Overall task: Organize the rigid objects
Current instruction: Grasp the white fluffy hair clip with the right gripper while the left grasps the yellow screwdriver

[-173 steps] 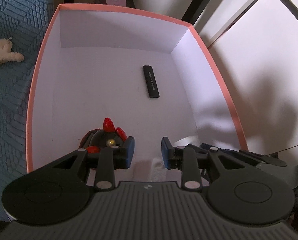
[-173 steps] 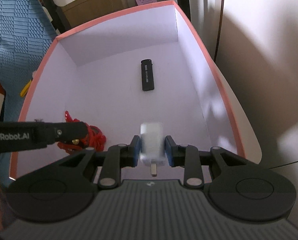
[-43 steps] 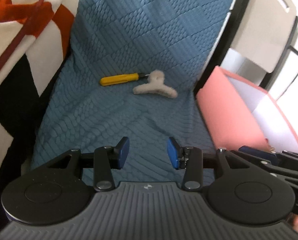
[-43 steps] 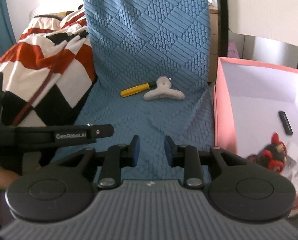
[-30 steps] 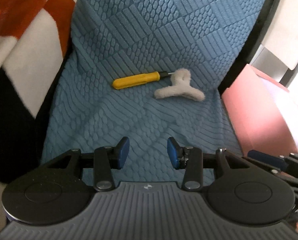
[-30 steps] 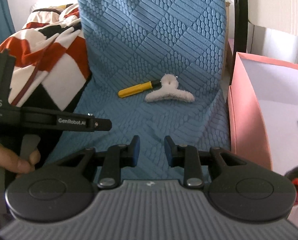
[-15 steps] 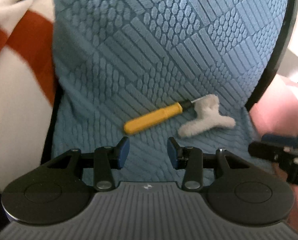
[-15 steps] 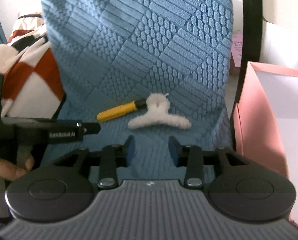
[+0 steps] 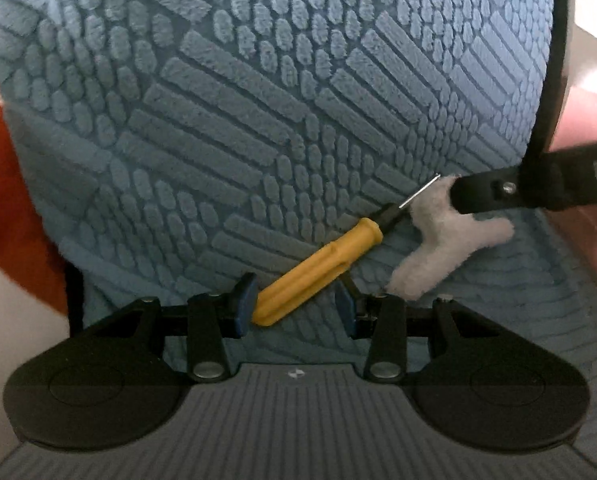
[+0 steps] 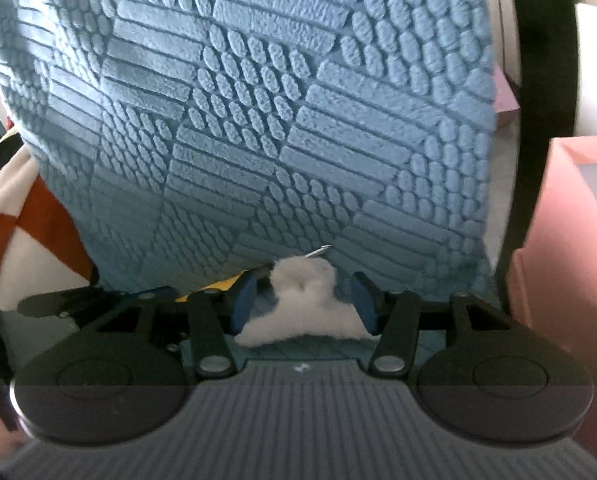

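Yellow plastic fills the gap in the left wrist view: the screwdriver [image 9: 318, 270] lies on the blue textured cover [image 9: 258, 120] with its handle butt between the spread tips of the left hand-held gripper [image 9: 294, 306], no pad pressing it. Its long axis runs diagonally away to the upper right, so the jaws would close across the handle. Just right of its tip lies the fluffy white hair claw [image 9: 446, 240], with the other hand-held gripper reaching in from the right.

In the right wrist view, the right hand-held gripper [image 10: 304, 304] has just been opening and straddles the hair claw [image 10: 302, 304], pads apart from it, arms spread crosswise. Each hand is nearest its own object. A pink box [image 10: 566, 240] stands to the right
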Tool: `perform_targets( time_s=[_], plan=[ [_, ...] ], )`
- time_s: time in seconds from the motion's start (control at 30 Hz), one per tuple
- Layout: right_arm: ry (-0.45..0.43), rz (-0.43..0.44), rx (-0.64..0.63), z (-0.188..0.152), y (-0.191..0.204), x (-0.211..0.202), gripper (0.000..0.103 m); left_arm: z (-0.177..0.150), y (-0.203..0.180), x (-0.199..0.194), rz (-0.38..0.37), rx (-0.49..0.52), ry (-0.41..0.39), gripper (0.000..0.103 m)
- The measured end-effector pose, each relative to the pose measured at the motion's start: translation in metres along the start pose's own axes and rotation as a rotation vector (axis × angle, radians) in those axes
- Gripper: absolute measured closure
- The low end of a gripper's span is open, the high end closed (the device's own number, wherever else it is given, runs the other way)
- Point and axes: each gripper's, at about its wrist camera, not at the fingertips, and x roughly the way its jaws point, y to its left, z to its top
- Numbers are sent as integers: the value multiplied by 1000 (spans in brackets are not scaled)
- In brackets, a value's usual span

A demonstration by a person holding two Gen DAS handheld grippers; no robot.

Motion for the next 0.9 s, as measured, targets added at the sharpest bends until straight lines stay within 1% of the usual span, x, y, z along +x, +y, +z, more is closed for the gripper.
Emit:
perform_targets(
  time_s=[0.1,0.17,0.23,0.33,0.37,0.4,0.43,0.5,0.53,0.7,0.8,0.9],
  plan=[
    [9,1,-21,2,5,11,48,2,2,8,2,30,-3,55],
    [24,-5,-37,2,7,22,48,2,1,13,6,82,-5,55],
    [52,-10,-40,0,6,34,48,1,-1,17,10,125,-3,55],
    [93,-4,-43,-4,6,45,49,0,-1,20,2,145,0,55],
    [93,-5,-49,-5,7,46,53,0,-1,21,3,154,0,55],
    [94,-14,-57,-5,8,45,63,0,-2,21,6,163,0,55],
    [95,-23,-63,-6,10,46,66,1,-6,23,11,172,-2,55],
    [92,-28,-63,-7,12,44,68,1,-10,22,15,177,-1,55],
    [91,-35,-61,-8,8,36,68,2,-14,22,19,180,-1,56],
    [81,-79,-56,-13,12,21,69,2,-26,16,22,192,4,63],
    [75,-84,-53,-14,14,7,70,-7,-29,1,-11,174,4,68],
    [71,-89,-75,-20,13,-5,70,-13,-32,-9,-19,131,24,71]
  ],
)
